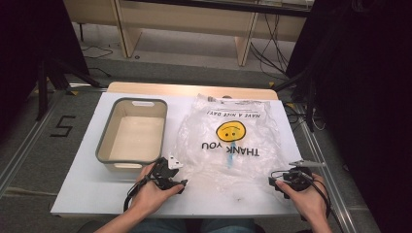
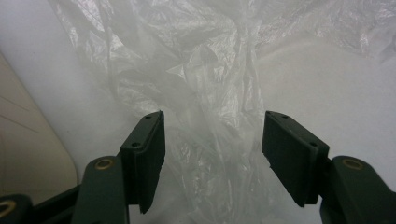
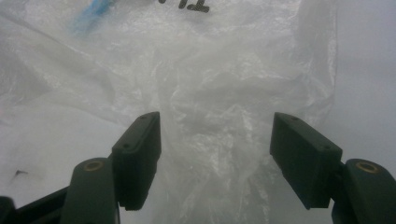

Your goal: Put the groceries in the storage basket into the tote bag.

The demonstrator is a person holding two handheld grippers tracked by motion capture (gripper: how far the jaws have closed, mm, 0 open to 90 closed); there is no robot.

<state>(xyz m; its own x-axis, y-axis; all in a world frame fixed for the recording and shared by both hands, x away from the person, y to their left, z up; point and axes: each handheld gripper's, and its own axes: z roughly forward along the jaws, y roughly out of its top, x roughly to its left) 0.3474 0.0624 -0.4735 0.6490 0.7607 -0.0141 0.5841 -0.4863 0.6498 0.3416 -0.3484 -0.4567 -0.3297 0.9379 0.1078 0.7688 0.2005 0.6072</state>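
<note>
The white worktop (image 1: 87,189) carries a clear plastic bag (image 1: 228,141) spread flat right of centre, its near edge between the two hands. From the high view the bag's print reads upside down: a yellow smiley face, "THANK YOU" and "HAVE A NICE DAY!". To its left stands an empty grey-rimmed bin (image 1: 106,141), just beside the bag. The bin's near rim sits close to the left hand-held gripper (image 1: 180,184), while the right hand-held gripper (image 1: 272,182) is near the worktop's right edge; bare worktop lies between the two hands along the near edge.

The gripper views give what the high view cannot: the film's crumpled, milky folds up close. In the left gripper view the left hand-held gripper (image 2: 212,149) stands wide, with a bunched strip of bag (image 2: 210,93) running between the jaws, apparently untouched by either pad. In the right gripper view the right hand-held gripper (image 3: 215,154) is likewise wide over wrinkled bag (image 3: 219,93), with a blue smear and part of the black lettering at the top.
</note>
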